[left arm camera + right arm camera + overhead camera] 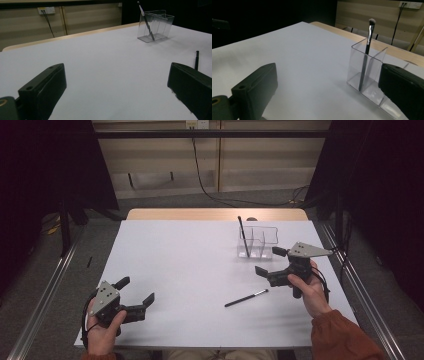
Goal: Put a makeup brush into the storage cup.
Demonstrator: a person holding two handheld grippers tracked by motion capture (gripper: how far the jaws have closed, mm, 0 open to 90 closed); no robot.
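Loose brush [246, 298] lies flat on the white surface [190, 270], lower right of centre in the high view, slanted, pale tip up-right, nothing touching it; in the left gripper view its dark end [197, 60] shows at right edge, above the right finger; clear organizer [257, 242] stands upper right of centre in the high view, split into compartments, one upright brush [243, 236] leaning in its left compartment; same organizer [155, 26] sits upper right in the left gripper view with the brush [146, 21] tilted inside; in the right gripper view the organizer [372, 75] is close, right of centre, brush [366, 52] standing in the near-left compartment, bristle tip up; right gripper [273, 261] held in a hand [307, 287] at right of the high view, just below the organizer, above and right of the loose brush, apart from both; its fingers [257, 87] spread wide, holding nothing; left gripper [136, 291] held in a hand [102, 330] at lower left of the high view, well apart from the loose brush; its fingers [45, 90] also wide apart, empty; bare surface between them.
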